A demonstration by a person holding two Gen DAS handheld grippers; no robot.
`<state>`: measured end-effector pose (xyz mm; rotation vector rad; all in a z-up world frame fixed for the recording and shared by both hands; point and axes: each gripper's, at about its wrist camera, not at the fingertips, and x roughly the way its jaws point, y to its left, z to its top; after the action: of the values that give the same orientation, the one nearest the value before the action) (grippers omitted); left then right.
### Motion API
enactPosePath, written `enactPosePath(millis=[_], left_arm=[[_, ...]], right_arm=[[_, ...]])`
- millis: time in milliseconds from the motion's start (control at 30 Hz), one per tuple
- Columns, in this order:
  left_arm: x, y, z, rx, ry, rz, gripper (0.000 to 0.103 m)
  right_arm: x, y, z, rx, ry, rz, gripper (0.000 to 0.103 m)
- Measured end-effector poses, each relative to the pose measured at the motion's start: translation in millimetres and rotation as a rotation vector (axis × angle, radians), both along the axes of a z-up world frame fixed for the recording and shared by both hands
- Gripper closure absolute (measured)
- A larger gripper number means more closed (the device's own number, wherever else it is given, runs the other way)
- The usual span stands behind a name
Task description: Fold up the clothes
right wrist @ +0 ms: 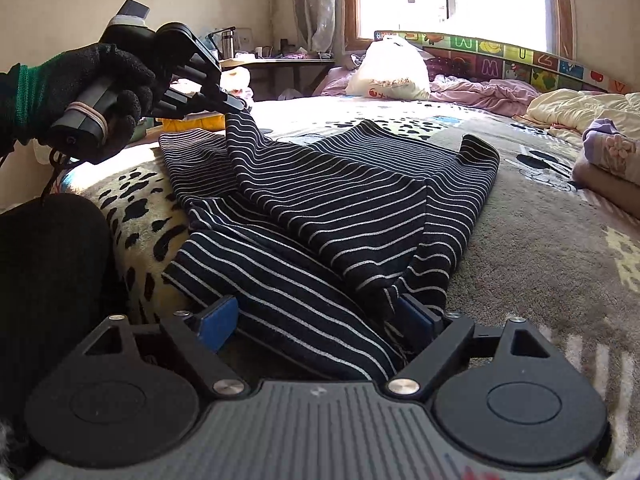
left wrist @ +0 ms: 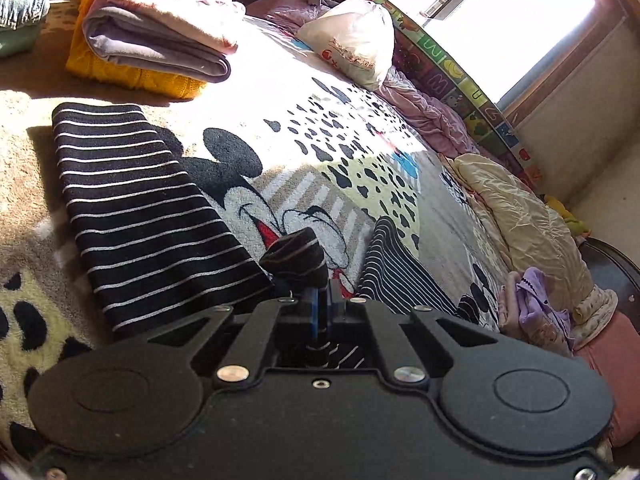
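Observation:
A black garment with thin white stripes [right wrist: 340,204] lies partly folded on the cartoon-print blanket [right wrist: 532,232]. It also shows in the left wrist view [left wrist: 136,208]. My left gripper [left wrist: 316,280] is shut on a bunched edge of the garment and lifts it; it shows in the right wrist view [right wrist: 236,107] at the upper left, held by a gloved hand. My right gripper [right wrist: 320,320] is open, its blue pads [right wrist: 218,320] on either side of the garment's near edge, with cloth lying between them.
A stack of folded clothes [left wrist: 152,36] sits at the far left of the bed. A white plastic bag [right wrist: 388,68], pink bedding [right wrist: 480,90], a cream quilt [left wrist: 524,220] and purple clothes [right wrist: 608,144] lie along the far and right sides. A window is behind.

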<state>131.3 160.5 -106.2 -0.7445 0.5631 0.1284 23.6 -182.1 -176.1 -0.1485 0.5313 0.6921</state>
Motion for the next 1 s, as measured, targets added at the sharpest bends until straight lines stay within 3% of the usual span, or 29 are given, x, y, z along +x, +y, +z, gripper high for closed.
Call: enactPosePath(millis=[200, 300, 400, 500, 533, 633, 733, 867, 933, 1000], left_arm=[[-8, 4, 6, -0.002, -0.015, -0.003, 0.102], [-12, 3, 7, -0.004, -0.018, -0.013, 0.102], [-12, 0, 9, 0.005, -0.017, -0.021, 0.102], [-10, -1, 8, 0.004, -0.017, -0.025, 0.102], [-10, -2, 8, 0.004, -0.016, -0.026, 0.102], [-9, -4, 7, 0.003, -0.018, -0.032, 0.102], [-11, -5, 8, -0.003, -0.027, -0.037, 0.102], [-14, -6, 14, -0.004, -0.043, -0.05, 0.102], [-14, -8, 19, -0.009, -0.056, -0.061, 0.102], [-13, -11, 27, -0.011, -0.077, -0.084, 0.102]], right_arm=[[-4, 1, 7, 0.004, 0.005, 0.04, 0.016], [-7, -7, 23, 0.083, -0.079, 0.027, 0.026], [4, -8, 26, 0.088, -0.122, -0.026, 0.021], [26, -8, 2, 0.054, 0.057, -0.079, 0.017], [23, -8, -2, 0.045, 0.066, -0.069, 0.016], [9, 0, 3, -0.044, 0.035, -0.037, 0.015], [0, -8, 9, 0.004, -0.003, -0.034, 0.016], [-10, -8, 23, 0.039, -0.142, -0.039, 0.015], [0, -3, 12, -0.005, -0.072, -0.035, 0.006], [9, 2, -1, -0.058, 0.013, -0.03, 0.006]])
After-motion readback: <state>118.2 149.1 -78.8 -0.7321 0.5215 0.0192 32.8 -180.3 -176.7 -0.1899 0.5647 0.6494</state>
